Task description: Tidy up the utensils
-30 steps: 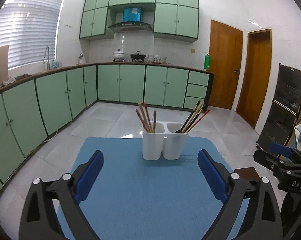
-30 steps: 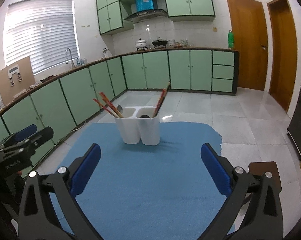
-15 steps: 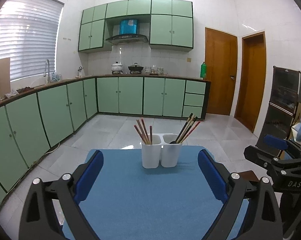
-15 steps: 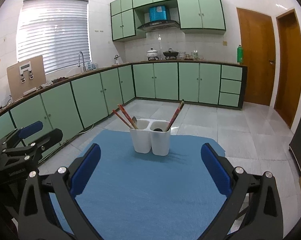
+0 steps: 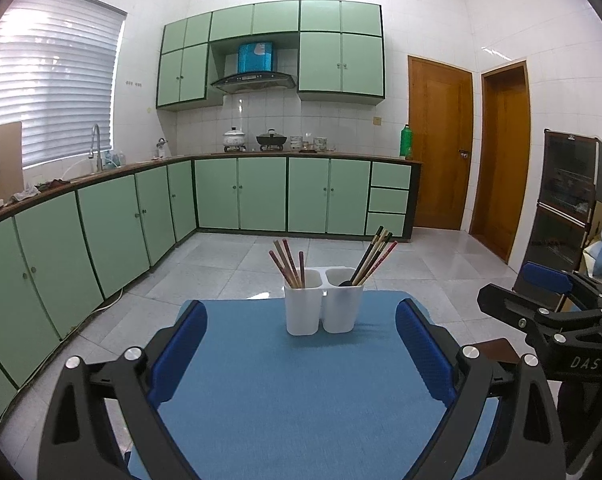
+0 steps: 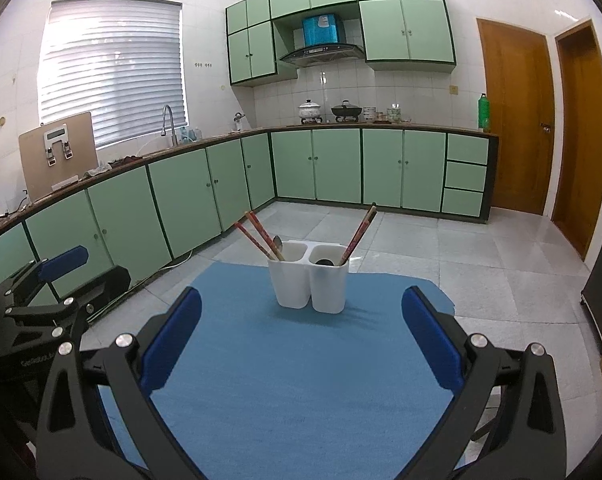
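On the far half of the blue desk stands a white two-cup holder. Its left cup holds reddish chopsticks and a spoon; its right cup holds darker chopsticks leaning right, plus a black spoon. Left gripper and right gripper hover well short of it, fingers spread wide, gripping nothing. Green cabinets line the walls behind.

"DAS" in white on the black right tongs, other lettering unreadable
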Demonstrator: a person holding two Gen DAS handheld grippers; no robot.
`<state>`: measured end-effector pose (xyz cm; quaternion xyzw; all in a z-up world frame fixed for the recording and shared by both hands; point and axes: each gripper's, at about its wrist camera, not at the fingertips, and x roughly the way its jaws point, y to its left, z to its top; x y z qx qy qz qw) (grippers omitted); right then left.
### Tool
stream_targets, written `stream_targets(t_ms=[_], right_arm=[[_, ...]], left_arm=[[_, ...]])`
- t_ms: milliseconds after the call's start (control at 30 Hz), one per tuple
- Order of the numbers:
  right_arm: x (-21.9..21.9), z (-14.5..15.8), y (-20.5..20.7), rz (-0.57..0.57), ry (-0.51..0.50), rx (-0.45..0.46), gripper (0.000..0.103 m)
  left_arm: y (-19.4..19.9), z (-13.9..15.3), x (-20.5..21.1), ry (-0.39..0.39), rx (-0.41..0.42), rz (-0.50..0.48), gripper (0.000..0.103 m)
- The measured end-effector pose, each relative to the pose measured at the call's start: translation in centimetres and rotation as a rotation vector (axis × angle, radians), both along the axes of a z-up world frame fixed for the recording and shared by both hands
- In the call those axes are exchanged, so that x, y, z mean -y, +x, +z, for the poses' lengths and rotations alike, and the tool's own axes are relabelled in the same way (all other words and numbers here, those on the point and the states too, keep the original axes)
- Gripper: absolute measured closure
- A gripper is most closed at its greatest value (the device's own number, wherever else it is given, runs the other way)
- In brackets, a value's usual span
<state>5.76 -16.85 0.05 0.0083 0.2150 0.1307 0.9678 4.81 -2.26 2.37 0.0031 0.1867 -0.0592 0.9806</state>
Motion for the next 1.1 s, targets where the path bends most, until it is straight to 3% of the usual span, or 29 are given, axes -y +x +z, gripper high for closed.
stream_targets(t_ms=[1100], right_arm=[[-0.4, 0.45, -0.26, 0.007, -0.002, 0.019, 0.006]], left_arm=[[-0.26, 0.08, -0.3, -0.008, 0.015, 0.003, 0.01]])
